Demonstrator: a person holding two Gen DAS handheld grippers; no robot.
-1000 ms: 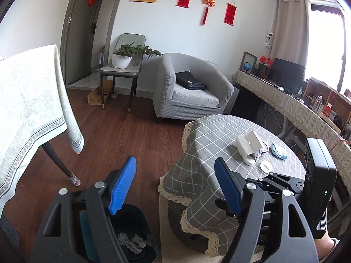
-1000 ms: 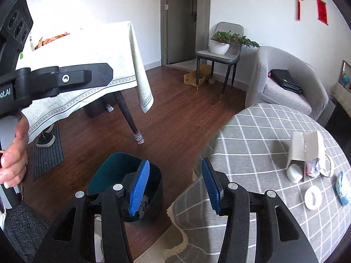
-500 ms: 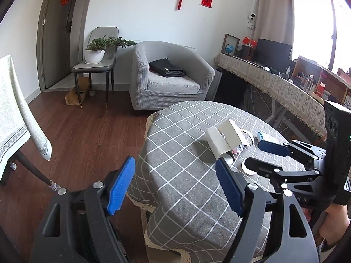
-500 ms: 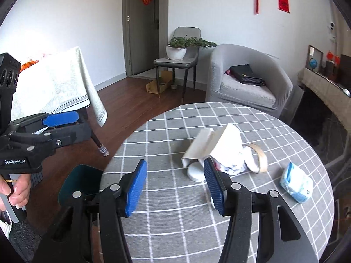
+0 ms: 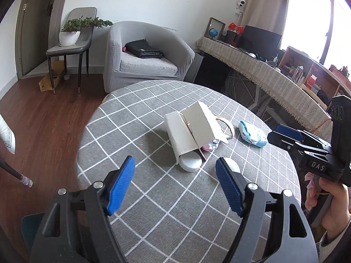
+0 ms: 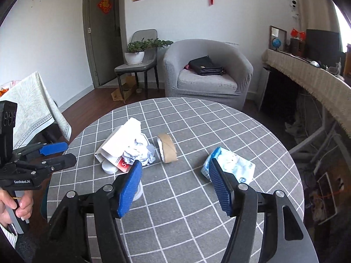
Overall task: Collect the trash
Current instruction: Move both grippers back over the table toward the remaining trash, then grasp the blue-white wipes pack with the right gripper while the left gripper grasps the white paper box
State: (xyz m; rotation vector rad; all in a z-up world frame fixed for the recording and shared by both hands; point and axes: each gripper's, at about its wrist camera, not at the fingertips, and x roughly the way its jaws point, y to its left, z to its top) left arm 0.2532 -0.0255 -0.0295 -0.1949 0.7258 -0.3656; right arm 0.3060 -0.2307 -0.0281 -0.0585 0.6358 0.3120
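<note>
Both grippers had swung away from the teal bin on the floor and come forward over the round bench (image 6: 219, 131) with its grey checked cloth — a second earlier each camera looked down past the edge at the bin, and now the trash filled both views. The left gripper (image 5: 175, 184) hung over the near part of the cloth with its jaws wide apart and nothing between them; the right gripper (image 6: 175, 184) was likewise spread and empty. The largest piece was the white paper bag (image 5: 188, 129), lying on its side near the middle of the bench; it looked light and thin, likely to crumple rather than resist, so a pinch on a folded edge or wall would probably serve best. Crumpled paper (image 6: 140, 151) spilled from its mouth, soft and nearly weightless by the look of it, easy to squeeze anywhere. Well to the right lay a blue-and-white tissue pack (image 6: 228, 164), just beyond the right gripper's blue pad — soft plastic, probably slippery, best taken across its narrow width. Between bag and pack lay a brown cardboard tape roll (image 6: 167, 150), stiff enough to take by its wall. A small white lid (image 5: 190, 163) touched the bag's near end, flat, hard and awkward to lift from the cloth.
</note>
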